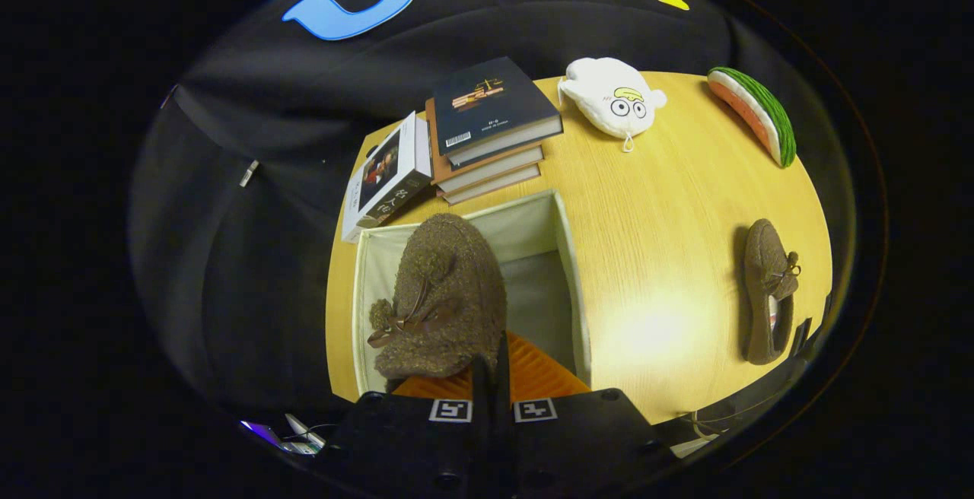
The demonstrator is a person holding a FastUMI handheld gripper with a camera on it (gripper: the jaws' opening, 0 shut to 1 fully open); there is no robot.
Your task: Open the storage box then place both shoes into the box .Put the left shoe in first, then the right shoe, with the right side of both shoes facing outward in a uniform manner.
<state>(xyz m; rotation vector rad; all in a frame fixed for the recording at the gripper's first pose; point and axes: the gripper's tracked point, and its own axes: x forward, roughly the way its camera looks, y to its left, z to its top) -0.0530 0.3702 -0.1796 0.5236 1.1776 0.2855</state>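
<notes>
While the gripper [491,373] held its orange fingers [533,377] clamped on a brown fuzzy shoe [441,293] above the open storage box [567,255], the second shoe [768,290] lay on the wooden table [654,210] at three o'clock, well apart.

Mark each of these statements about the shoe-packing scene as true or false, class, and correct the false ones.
1. The gripper holds a brown fuzzy shoe over the open storage box. True.
2. A second shoe already lies inside the box. False: it lies on the wooden table, off to the side of the box.
3. A stack of books sits on the table beyond the box. True.
4. The white plush toy rests on top of the books. False: it lies on the table beside them.
5. A watermelon-slice toy lies at the table's far edge. True.
</notes>
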